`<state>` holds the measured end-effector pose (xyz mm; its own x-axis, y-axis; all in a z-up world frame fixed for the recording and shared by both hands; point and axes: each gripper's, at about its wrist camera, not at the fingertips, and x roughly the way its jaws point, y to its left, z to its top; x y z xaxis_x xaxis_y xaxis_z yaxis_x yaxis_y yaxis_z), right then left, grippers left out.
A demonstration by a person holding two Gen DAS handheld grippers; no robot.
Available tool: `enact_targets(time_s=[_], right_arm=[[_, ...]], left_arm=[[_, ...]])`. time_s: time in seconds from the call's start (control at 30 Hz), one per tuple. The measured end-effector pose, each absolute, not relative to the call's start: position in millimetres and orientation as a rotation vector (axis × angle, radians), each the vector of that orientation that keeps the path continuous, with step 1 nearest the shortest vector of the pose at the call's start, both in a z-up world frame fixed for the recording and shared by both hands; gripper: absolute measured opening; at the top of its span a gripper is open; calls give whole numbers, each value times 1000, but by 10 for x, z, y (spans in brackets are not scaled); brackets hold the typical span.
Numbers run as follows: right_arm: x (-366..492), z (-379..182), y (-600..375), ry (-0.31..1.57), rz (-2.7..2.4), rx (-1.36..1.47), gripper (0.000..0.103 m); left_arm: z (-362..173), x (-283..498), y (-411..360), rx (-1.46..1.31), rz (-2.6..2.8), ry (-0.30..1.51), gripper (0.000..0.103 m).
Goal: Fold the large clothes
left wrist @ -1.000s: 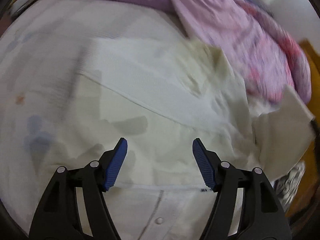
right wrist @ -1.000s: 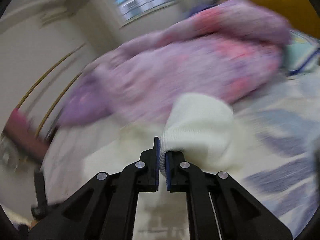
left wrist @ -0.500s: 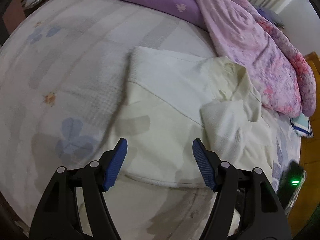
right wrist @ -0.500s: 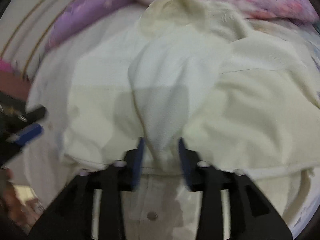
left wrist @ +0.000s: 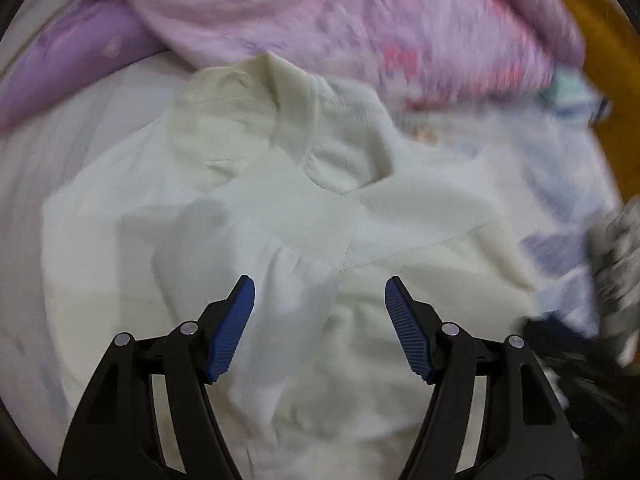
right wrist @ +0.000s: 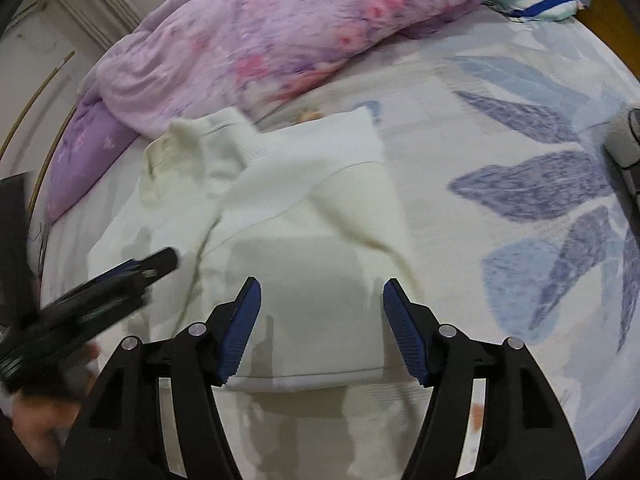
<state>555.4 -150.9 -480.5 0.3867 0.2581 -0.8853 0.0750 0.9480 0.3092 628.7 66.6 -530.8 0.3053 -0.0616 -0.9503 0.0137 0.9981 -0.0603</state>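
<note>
Bed sheet (right wrist: 500, 128) with the blue leaf print is my work surface; flat and roomy, so I fold here. Purple quilt (right wrist: 280, 28) sits bunched along the far edge, just beyond the collar, out of the folding area.

Cream garment (right wrist: 304, 208) lies spread on the sheet, collar (right wrist: 180, 140) toward the quilt, hem nearest me. Both sleeves look folded in across the body: the near fold edge (right wrist: 304, 380) runs straight between my right fingers, with a button placket showing below it. I judge the sleeve folds done and a lengthwise fold next.

Left gripper (left wrist: 320, 320) hovers over the middle of the garment, fingers spread wide, holding nothing; that view is motion-blurred. It also shows as a dark streak at the left of the right view (right wrist: 120, 280).

Right gripper (right wrist: 320, 320) sits over the hem side, fingers wide, empty, lined up on the fold edge. I can't tell if either pad touches cloth.
</note>
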Motion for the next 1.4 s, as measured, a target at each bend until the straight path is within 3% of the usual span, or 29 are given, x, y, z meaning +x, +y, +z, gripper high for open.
enact_targets(time_s=[0.1,0.13,0.17,0.2,0.3,0.53,0.83,1.07,1.13,1.2,1.27,1.33,1.4], right_arm=[[5512,-4855,-1706,1176,90,336,61],[5512,-4874,-1755,1182,87,352,61],[5514,-4912,-1800,1191,75,367,61],[5507,-4931,-1825,1195,68,377,61],[5482,-4923,-1842,1196,76,385,61],[5591,-4780,-1663,1134,147,409,61],[5687,-4861,-1193,1161,219,343,62],[5786,-5045,-1089,1228,139,147,61],[5795,-4964,-1136,1198,149,180,60],[5790,-4866,-1153,1165,173,191,53],[5778,-4834,-1155,1154,206,204,32],[5786,-4957,-1123,1204,235,177,18],[5783,-5130,-1149,1255,226,186,14]], left_arm=[[-5627,6422,542,47,-11,1340,64],[-5679,6429,535,76,-4,1339,55],[-5689,6423,556,99,9,1324,33],[-5654,6404,636,69,5,1304,23],[-5371,6271,997,-79,18,1207,12],[-4809,5584,2286,-436,96,987,11],[-5551,4907,3012,-692,227,1068,10],[-5720,4653,3215,-854,338,1114,33],[-5678,4584,3308,-873,373,1108,33],[-5566,4539,3392,-849,417,1107,33],[-5400,4492,3437,-798,489,1082,33],[-5176,4456,3456,-772,509,1006,33],[-4949,4508,3371,-728,490,942,33]])
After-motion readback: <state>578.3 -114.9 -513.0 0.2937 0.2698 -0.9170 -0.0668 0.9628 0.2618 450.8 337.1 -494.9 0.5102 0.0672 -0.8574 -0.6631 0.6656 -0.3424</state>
